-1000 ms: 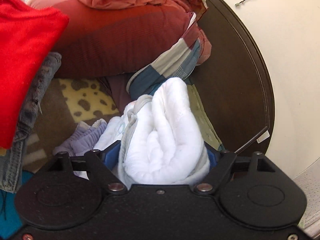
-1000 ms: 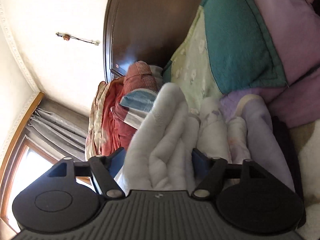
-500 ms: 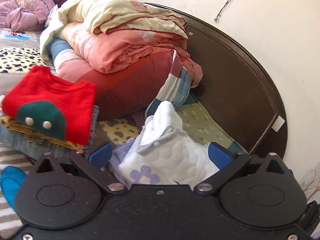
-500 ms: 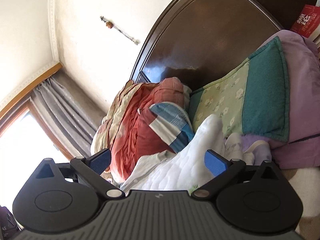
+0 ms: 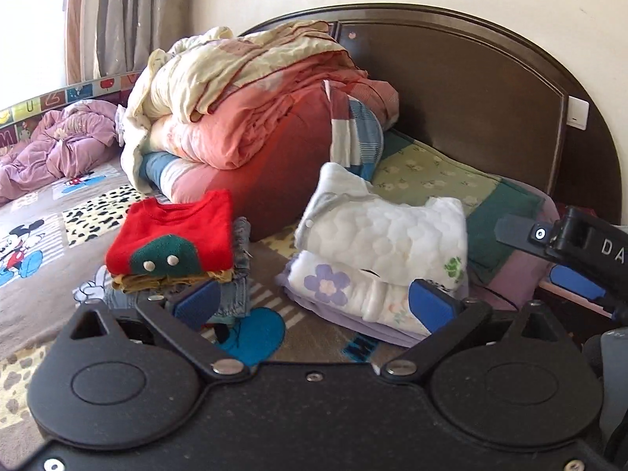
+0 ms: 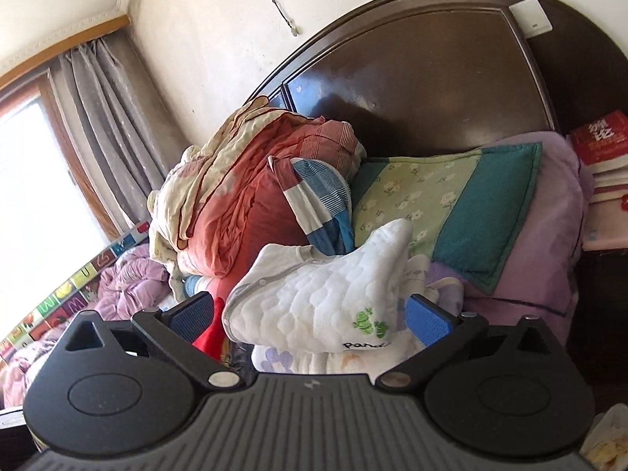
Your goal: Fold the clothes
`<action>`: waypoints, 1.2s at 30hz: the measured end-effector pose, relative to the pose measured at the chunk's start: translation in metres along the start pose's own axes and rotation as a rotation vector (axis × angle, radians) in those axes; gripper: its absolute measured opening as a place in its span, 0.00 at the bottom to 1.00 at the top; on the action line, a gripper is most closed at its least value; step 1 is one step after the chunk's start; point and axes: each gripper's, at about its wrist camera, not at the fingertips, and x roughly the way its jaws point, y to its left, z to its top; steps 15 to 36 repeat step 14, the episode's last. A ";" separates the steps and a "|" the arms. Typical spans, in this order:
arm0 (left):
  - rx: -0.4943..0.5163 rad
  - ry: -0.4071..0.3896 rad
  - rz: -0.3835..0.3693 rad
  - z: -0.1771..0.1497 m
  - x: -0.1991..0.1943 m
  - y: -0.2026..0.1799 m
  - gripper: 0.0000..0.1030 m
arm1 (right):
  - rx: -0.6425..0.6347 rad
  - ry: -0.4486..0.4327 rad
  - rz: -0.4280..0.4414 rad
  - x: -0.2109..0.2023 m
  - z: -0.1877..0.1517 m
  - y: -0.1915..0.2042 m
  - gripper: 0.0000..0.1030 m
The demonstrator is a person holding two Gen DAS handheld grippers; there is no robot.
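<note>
Left wrist view: the left gripper (image 5: 312,303) stands wide open with nothing between its blue pads (image 5: 431,306), low in the frame above the patterned bedspread (image 5: 59,212). Right of centre, the folded white quilted garment (image 5: 384,231) lies on top of a small stack of folded clothes, over a white piece with a purple flower print (image 5: 329,280) and a lilac layer beneath. Left of centre sits a second stack, topped by a folded red sweater (image 5: 176,231) with a green patch, above mustard and denim layers. Part of the right gripper (image 5: 569,263) shows at the right edge, one blue pad visible. Behind the stacks rise a heap of red, pink and cream quilts (image 5: 251,117), a green floral pillow (image 5: 431,176) and the dark wooden headboard (image 5: 471,98); a curtain (image 5: 125,11) hangs in the upper left.

Right wrist view: the right gripper (image 6: 314,316) is likewise spread wide, gripping nothing. The white quilted garment (image 6: 325,298), marked with a small green frog motif, fills the lower centre between the blue pads (image 6: 429,320); whether either pad touches it cannot be told. A window (image 6: 35,180) glows at the left, and red books (image 6: 600,141) are stacked at the right edge
</note>
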 end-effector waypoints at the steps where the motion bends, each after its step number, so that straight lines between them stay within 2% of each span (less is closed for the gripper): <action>1: -0.005 0.004 -0.010 -0.001 -0.004 -0.002 1.00 | -0.006 0.014 -0.012 -0.005 -0.001 0.000 1.00; 9: -0.008 0.022 -0.043 -0.010 -0.034 -0.017 1.00 | -0.044 0.073 -0.041 -0.039 -0.001 0.003 1.00; 14: 0.037 -0.022 -0.070 -0.010 -0.061 -0.030 1.00 | -0.076 0.073 -0.029 -0.062 -0.001 0.009 1.00; 36: 0.037 -0.022 -0.070 -0.010 -0.061 -0.030 1.00 | -0.076 0.073 -0.029 -0.062 -0.001 0.009 1.00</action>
